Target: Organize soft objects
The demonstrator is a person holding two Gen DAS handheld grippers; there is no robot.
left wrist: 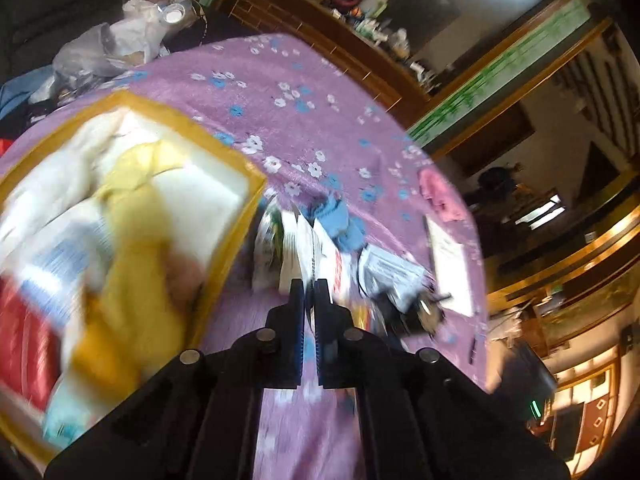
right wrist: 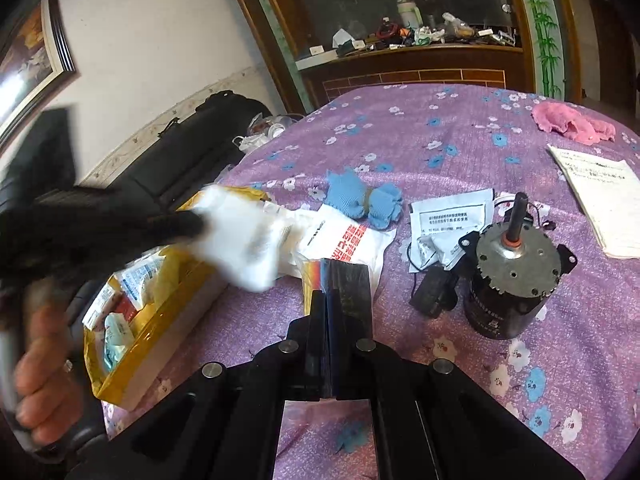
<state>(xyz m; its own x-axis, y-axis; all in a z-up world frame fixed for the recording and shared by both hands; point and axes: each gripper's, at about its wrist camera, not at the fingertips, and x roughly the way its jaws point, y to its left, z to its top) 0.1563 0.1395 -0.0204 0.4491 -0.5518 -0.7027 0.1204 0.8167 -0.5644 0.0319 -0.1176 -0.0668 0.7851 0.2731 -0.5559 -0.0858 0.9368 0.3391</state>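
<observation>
A yellow-rimmed box [left wrist: 236, 216] [right wrist: 168, 332] holding soft packets and a yellow cloth [left wrist: 136, 240] sits at the left of the purple flowered table. My left gripper [left wrist: 308, 286] is shut on a white soft packet [left wrist: 316, 248], also seen blurred over the box in the right wrist view [right wrist: 240, 240]. My right gripper [right wrist: 326, 296] is shut, with nothing visibly between its fingers, above a white bag with red print [right wrist: 344, 240]. A blue knit cloth [right wrist: 364, 198] [left wrist: 340, 220] and a pink cloth [right wrist: 572, 124] [left wrist: 438, 194] lie on the table.
A black motor [right wrist: 512, 276] with a shaft stands at the right, next to a black adapter [right wrist: 434, 292] and a white pouch [right wrist: 452, 220]. A paper booklet [right wrist: 604, 204] lies at the far right. A cluttered wooden shelf [right wrist: 420, 64] is behind.
</observation>
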